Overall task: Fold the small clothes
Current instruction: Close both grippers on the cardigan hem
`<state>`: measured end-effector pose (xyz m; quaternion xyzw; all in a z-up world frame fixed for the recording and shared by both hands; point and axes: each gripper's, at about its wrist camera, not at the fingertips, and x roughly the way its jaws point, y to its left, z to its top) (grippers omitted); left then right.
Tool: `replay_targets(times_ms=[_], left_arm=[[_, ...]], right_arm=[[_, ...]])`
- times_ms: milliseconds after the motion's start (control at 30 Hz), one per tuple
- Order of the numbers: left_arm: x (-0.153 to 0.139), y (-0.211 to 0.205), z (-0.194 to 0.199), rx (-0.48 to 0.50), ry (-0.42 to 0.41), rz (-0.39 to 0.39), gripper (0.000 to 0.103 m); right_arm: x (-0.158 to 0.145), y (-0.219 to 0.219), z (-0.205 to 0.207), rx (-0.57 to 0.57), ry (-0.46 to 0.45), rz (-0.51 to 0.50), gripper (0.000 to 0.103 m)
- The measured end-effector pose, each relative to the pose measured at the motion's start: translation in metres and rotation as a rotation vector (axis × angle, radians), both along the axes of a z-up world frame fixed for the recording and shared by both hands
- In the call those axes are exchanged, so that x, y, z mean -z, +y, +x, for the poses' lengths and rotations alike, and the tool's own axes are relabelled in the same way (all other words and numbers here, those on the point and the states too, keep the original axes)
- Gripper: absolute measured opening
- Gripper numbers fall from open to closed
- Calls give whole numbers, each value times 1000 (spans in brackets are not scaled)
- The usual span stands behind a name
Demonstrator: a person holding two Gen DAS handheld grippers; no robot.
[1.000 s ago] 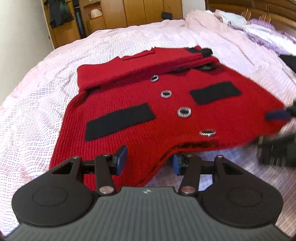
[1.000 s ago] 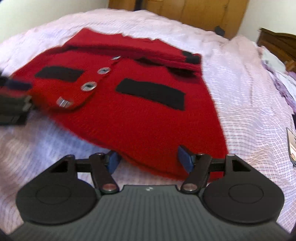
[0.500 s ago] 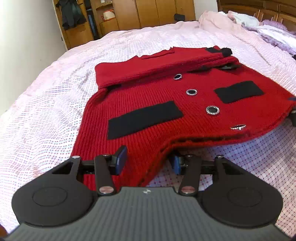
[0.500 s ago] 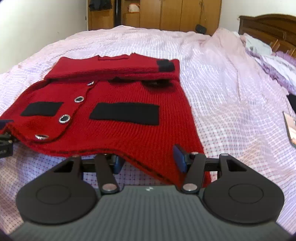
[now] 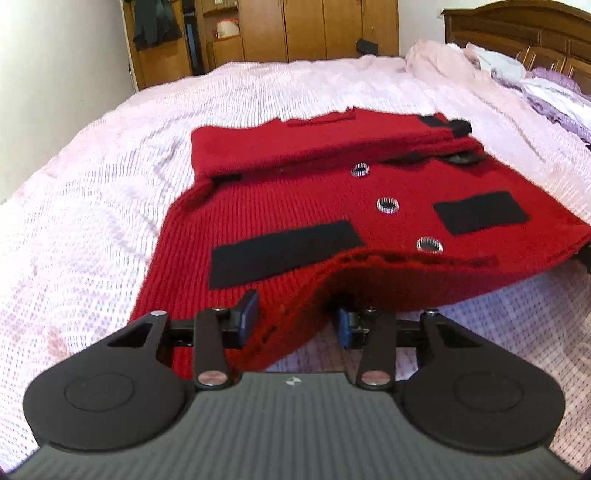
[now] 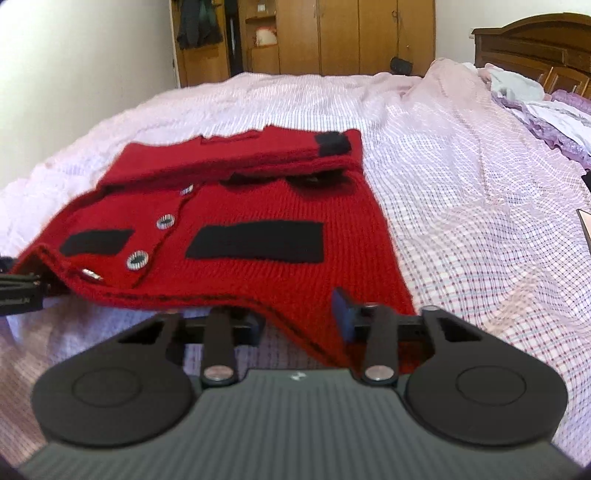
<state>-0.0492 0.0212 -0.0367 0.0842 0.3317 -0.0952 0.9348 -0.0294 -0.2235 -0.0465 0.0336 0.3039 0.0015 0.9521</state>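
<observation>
The red knitted cardigan (image 5: 295, 206) lay on the bed (image 5: 92, 221), its near hem raised off the cover between my two tools. Its ribbed wool carried two flat black rectangular patches (image 5: 280, 253) and a row of round, silver-rimmed buttons (image 5: 388, 205); the sleeves were folded across the far end, black cuff (image 6: 332, 143) showing. My left jaws (image 5: 293, 324) stood a moderate way apart with the hem corner running between the blue pads (image 5: 248, 314); whether they truly pinched it I could not tell. My right jaws (image 6: 301, 320) were likewise parted, the opposite hem corner draped between them, grip uncertain. Beneath the cardigan spread a pale pink bedspread (image 6: 461, 221) with a fine checked weave. Beyond the cardigan stood wooden wardrobes (image 6: 332, 33) and a dark carved headboard (image 6: 535, 44).
</observation>
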Motion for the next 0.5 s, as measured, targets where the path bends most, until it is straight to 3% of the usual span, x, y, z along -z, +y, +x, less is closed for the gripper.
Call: replay_targets(times_ms=[167, 300, 433, 500], left_arm=[[-3, 2, 14, -11, 17, -20, 48], [-2, 3, 18, -10, 18, -33, 48], [-2, 2, 18, 15, 16, -52, 33], [-2, 2, 16, 23, 13, -56, 30]], right_arm=[[-6, -2, 8, -7, -26, 23, 30], [-7, 2, 11, -29, -22, 2, 20], [-8, 6, 13, -53, -20, -28, 13], [-9, 8, 13, -61, -23, -39, 11]])
